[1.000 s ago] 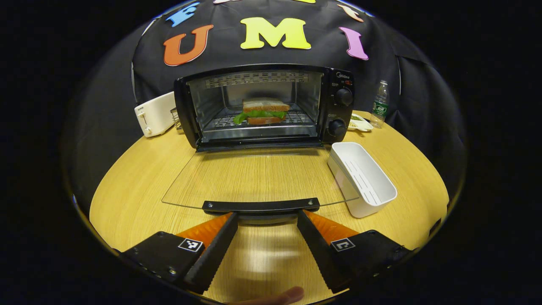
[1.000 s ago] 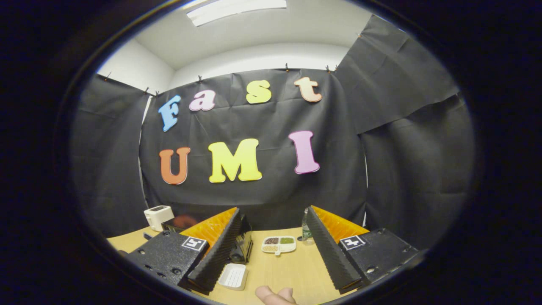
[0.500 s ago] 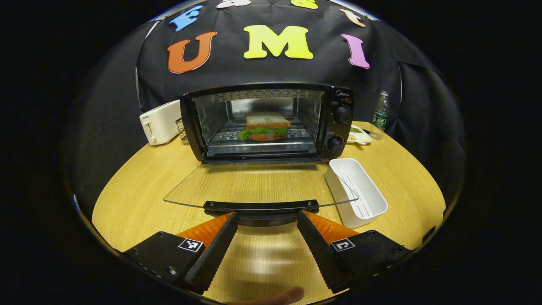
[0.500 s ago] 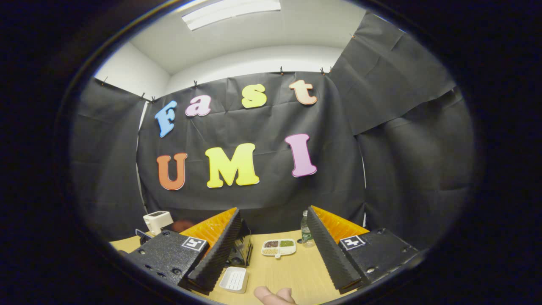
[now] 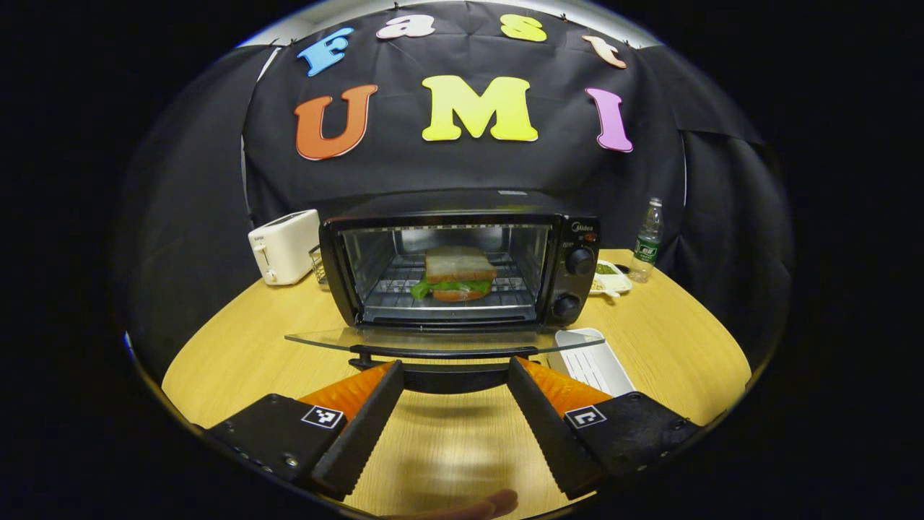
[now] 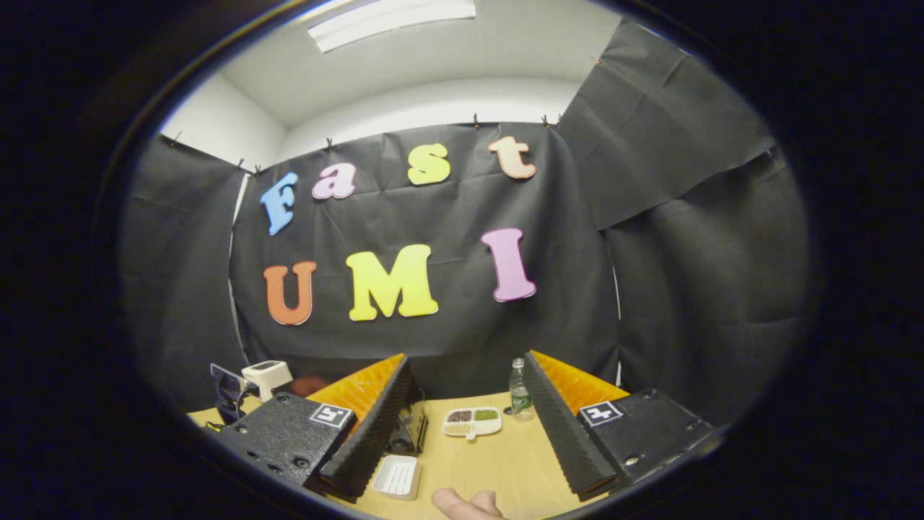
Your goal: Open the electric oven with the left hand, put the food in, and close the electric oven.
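A: We're looking along the left tongs; their fingers are spread wide, and the black handle of the electric oven's glass door sits right between the tips; whether either finger touches it, we cannot tell.

B: And the electric oven stands open on the round wooden table; we see the door nearly edge-on, about level; the sandwich, bread with green lettuce, rests on the wire rack inside, near the middle.

A: Two black knobs run down the oven's right panel; a white toaster sits just left of the oven, toward the back.

B: To the right we've got a white rectangular tray on the table near the door's right corner; farther back a small divided dish and a water bottle stand near the table's far edge.

A: Over to the right gripper view; the right tongs are also parted, holding nothing, and pointed toward the booth wall above the table.

B: Between their fingers we spot the divided dish and the bottle; the white tray lies low by the left finger, and a fingertip of the person's hand peeks in at the bottom edge.
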The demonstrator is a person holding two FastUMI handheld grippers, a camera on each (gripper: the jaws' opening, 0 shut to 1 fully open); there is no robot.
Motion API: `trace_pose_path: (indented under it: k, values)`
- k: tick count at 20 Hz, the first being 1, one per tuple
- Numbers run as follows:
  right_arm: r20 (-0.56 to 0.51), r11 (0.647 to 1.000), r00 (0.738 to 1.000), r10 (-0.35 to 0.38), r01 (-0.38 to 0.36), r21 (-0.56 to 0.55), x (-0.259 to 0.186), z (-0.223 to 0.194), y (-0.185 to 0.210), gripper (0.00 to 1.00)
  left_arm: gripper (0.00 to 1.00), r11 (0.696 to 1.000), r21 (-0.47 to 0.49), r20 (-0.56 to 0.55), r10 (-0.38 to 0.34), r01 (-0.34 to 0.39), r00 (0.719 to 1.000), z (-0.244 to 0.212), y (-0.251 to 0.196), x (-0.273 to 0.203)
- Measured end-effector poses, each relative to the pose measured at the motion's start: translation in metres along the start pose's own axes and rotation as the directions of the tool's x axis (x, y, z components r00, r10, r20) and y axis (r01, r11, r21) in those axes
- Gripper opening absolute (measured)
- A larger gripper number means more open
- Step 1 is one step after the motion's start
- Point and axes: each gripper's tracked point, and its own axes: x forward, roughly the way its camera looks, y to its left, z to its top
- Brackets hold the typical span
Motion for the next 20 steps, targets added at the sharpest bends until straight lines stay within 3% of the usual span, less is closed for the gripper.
trace_pose_path:
  k: [10,14,20]
  values:
    - [-0.012,0.999,0.999,-0.035,0.035,-0.007,-0.002,-0.004,-0.016,0.99,0.96,1.0,0.023,0.128,0.005,-0.008,0.992,0.071,0.007,0.03]
    - [-0.029,0.998,0.998,-0.053,0.053,-0.019,-0.005,-0.007,-0.021,0.96,0.95,1.0,0.012,0.11,0.011,-0.012,0.994,0.082,0.009,0.049]
    - [-0.021,0.998,0.998,-0.063,0.062,-0.03,-0.019,-0.001,-0.02,0.96,0.95,1.0,-0.002,0.13,0.019,-0.019,0.991,0.088,0.018,0.023]
